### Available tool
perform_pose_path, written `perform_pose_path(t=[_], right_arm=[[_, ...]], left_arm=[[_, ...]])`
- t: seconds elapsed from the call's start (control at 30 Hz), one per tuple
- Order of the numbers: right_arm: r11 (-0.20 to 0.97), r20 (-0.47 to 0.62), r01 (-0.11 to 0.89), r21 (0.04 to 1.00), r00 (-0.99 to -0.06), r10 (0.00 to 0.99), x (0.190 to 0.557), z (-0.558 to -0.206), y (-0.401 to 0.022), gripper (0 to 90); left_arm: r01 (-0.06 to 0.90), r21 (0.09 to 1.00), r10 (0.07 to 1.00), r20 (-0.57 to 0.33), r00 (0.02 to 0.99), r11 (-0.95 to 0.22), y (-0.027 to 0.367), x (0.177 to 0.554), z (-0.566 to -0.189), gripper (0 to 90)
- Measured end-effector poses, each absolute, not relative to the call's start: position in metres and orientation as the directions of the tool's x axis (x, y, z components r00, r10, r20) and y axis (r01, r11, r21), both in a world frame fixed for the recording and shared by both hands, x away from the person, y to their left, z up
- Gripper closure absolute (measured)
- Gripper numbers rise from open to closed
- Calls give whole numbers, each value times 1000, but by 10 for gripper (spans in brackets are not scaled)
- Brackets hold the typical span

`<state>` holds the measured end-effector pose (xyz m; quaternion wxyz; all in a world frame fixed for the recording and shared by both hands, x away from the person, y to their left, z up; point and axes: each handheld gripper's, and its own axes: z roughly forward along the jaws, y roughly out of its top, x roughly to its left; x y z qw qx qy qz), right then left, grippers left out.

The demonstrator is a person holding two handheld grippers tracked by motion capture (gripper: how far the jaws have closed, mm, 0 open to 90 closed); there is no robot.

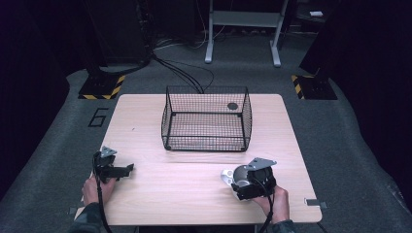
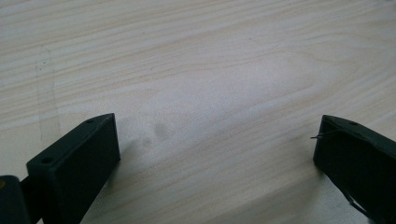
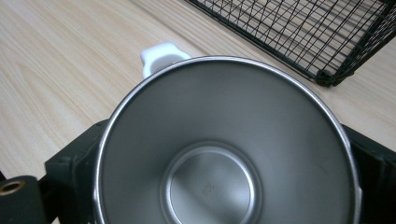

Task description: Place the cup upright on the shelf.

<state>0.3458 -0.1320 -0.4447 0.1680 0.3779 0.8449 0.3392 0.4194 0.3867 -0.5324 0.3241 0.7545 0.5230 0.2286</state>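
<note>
Right gripper view, straight down into a steel cup (image 3: 224,154) with a white handle (image 3: 161,55), right tool (image 1: 241,183) clamped across its sides, mouth kept up. Sitting low at the near right of the bench (image 1: 145,121), wire basket (image 1: 206,119) just ahead, probably the drop spot. Left tool (image 1: 121,171) resting wide open, nothing between its jaws, parked out of the way.

My high view dim and soft, counter (image 1: 194,179) lit from overhead against near-black surroundings, my close views brighter, faint smudged shadows on the wood, soft glare inside the steel cup (image 3: 224,154), near tongs blurred, slightly grainy throughout.
</note>
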Motion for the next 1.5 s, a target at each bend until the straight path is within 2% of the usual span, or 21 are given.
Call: perform_pose_path(t=[1.5], right_arm=[[494,-62,482,724,-667,742,378,-405,-117,55]], left_arm=[[641,728,937,8,348,-244,387,419,-532,3]])
